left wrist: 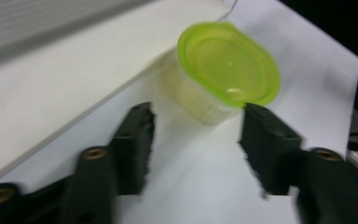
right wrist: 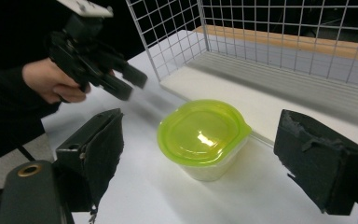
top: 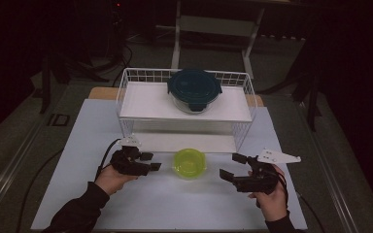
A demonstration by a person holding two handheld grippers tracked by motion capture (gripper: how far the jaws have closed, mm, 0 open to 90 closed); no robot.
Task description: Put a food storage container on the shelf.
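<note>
We judge the green-lidded tub [top: 189, 163], on the desk [top: 165, 204] between our empty, open left claw [top: 150, 161] and wide right claw [top: 232, 166], light, slick and squashy, best pinched across its walls below the lid

No text, label, brand, number or sign can be read anywhere: none on the green-lidded tub [top: 189, 162], none on the dark-lidded bowl [top: 194, 89] in the wire basket [top: 126, 92] behind the tub, and none on either gripper.
</note>
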